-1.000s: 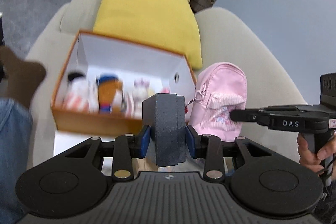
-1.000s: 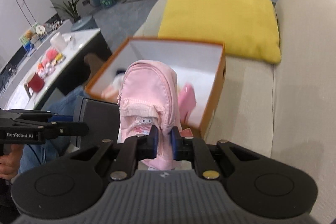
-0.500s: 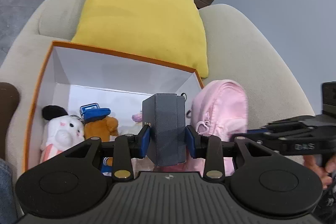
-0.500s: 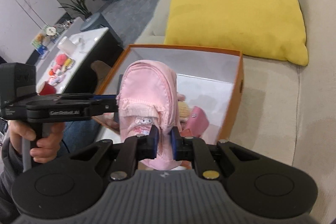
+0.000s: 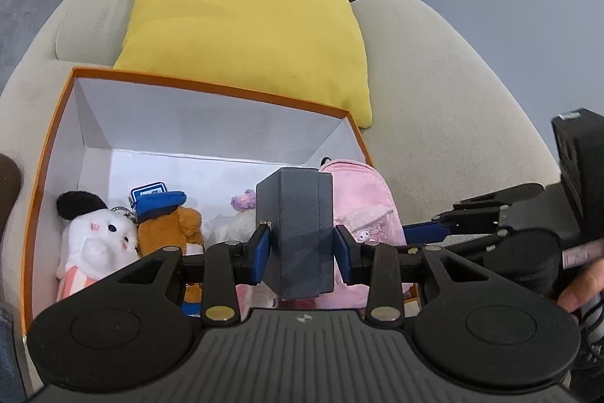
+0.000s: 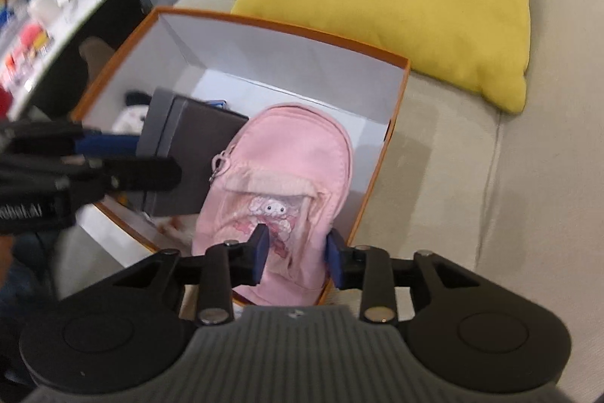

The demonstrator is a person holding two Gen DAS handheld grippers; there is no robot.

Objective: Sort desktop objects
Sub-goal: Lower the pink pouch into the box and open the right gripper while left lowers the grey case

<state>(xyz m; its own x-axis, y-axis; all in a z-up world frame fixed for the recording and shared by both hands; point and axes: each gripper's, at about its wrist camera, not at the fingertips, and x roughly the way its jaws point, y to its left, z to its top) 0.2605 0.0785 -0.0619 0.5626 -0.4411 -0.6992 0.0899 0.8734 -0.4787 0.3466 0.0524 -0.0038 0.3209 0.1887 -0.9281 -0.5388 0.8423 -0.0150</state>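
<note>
- Left tongs (image 5: 302,248): blue pads clamped on both sides of dark grey box (image 5: 300,233), held upright over the near edge of the orange box (image 5: 211,95). Seen also from right cam, at left, blurred (image 6: 188,153).
- Right tongs (image 6: 298,253): jaws have just been opening; pads now stand apart w/ the low end of the pink pouch (image 6: 279,184) between them. Left pad looks at the fabric, right pad shows a small gap, so no squeeze.
- Pink pouch: lying inside orange box at its right end, near-right corner, zip pull on its left side, cartoon print on front pocket. In left cam it sits just behind & right of the grey box (image 5: 362,199).
- A hand (image 5: 583,284) on the right tool's handle, lower right of left cam.
- Inside box, left part: white plush w/ black ear (image 5: 96,233), touching brown plush w/ blue cap (image 5: 166,218); a small purple-topped toy (image 5: 243,201) partly hidden behind grey box. White inner walls, floor mostly bare toward the back.
- Orange box rests on beige sofa (image 5: 434,93) seat.
- Behind the box: yellow cushion (image 5: 245,10) leaning on sofa back, its lower edge just beyond the far rim.
- Far left in right cam: white counter (image 6: 49,25) w/ small items, too blurred to name.
</note>
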